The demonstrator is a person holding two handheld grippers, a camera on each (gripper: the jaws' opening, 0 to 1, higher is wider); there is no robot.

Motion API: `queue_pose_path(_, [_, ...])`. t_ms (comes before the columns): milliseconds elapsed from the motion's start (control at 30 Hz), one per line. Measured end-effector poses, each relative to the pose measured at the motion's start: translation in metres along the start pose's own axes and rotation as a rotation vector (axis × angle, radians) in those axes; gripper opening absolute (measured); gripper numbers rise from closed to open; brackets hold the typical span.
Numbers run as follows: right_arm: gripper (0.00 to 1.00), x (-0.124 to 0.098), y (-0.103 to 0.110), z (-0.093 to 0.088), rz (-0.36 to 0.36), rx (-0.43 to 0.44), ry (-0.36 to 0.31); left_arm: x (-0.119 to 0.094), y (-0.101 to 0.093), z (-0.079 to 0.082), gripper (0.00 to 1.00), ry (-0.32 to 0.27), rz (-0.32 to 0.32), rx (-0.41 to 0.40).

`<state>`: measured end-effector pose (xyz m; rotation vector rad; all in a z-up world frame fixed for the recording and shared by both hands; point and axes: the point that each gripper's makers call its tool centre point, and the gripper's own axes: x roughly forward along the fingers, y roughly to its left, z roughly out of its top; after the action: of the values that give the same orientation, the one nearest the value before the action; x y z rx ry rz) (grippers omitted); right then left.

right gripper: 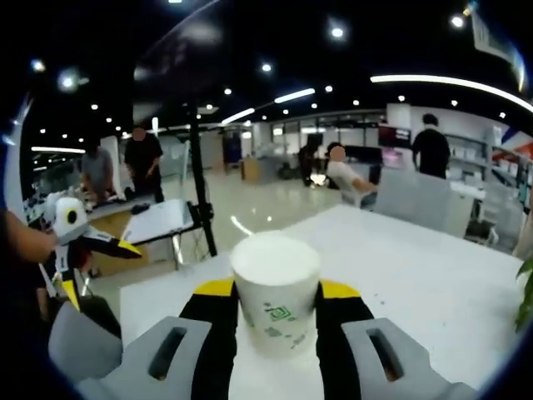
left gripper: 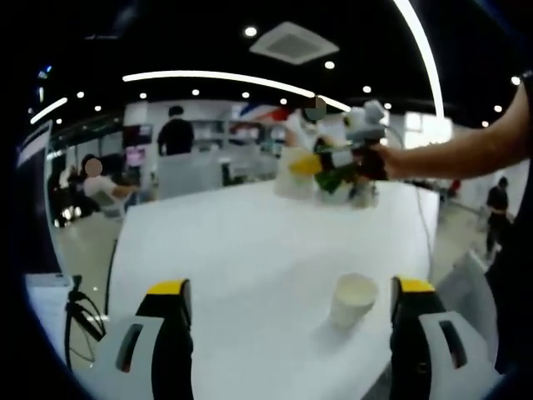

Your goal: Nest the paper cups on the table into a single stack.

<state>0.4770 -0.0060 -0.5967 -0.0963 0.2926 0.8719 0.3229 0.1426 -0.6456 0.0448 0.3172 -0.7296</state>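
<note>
In the right gripper view the right gripper (right gripper: pixel 279 321) is clamped on a white paper cup (right gripper: pixel 276 296), one yellow-tipped jaw against each side of its wall; the cup stands upright between them, mouth up, its long axis roughly square to the tabletop (right gripper: pixel 433 283); its base is hidden behind the jaws, so I cannot tell whether it rests on the surface or hangs just above it.

In the left gripper view the left gripper (left gripper: pixel 291 312) has its jaws wide apart with nothing between them; a second cup (left gripper: pixel 353 300) stands upright on the white tabletop (left gripper: pixel 241 242) near the near edge, just inside the right-hand jaw and ahead of it, not touching; this cup is the one thing close to the left gripper, while the held cup lies well beyond, toward the far edge.

There the other gripper (left gripper: pixel 346 162) comes in from the right on a person's forearm (left gripper: pixel 466 146); it is blurred, and what it holds cannot be made out in that view.

Judged from this, the nesting turns on bringing the held cup down along the standing cup's upright axis, or the reverse; whether further cups stand farther off is too unclear to say.
</note>
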Motion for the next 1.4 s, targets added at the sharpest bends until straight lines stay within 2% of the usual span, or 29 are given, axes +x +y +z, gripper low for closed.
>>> queue_pose_path(367, [0.33,-0.013,0.018,-0.001,0.016,-0.012,-0.004,-0.002,-0.007,0.002,0.97,-0.014,-0.012,0.028])
queue_pose_path(667, [0.33,-0.023,0.042,-0.009,0.046,-0.041,0.012,0.005,-0.014,0.004,0.98,-0.014,-0.033,0.022])
queue_pose_path(800, [0.33,-0.028,0.051,-0.009,0.057,-0.022,0.008,0.008,-0.015,0.007,0.98,-0.019,-0.037,0.020])
queue_pose_path(1033, [0.33,-0.036,0.067,-0.014,0.077,-0.056,0.013,0.013,-0.017,0.010,0.97,-0.024,-0.049,0.016])
queue_pose_path(1333, [0.33,-0.049,0.086,-0.024,0.119,-0.043,0.013,0.019,-0.024,0.009,0.95,-0.028,-0.065,0.011])
queue_pose_path(1400, [0.33,-0.053,0.094,-0.026,0.146,-0.071,0.010,0.021,-0.024,0.010,0.95,-0.035,-0.066,0.005])
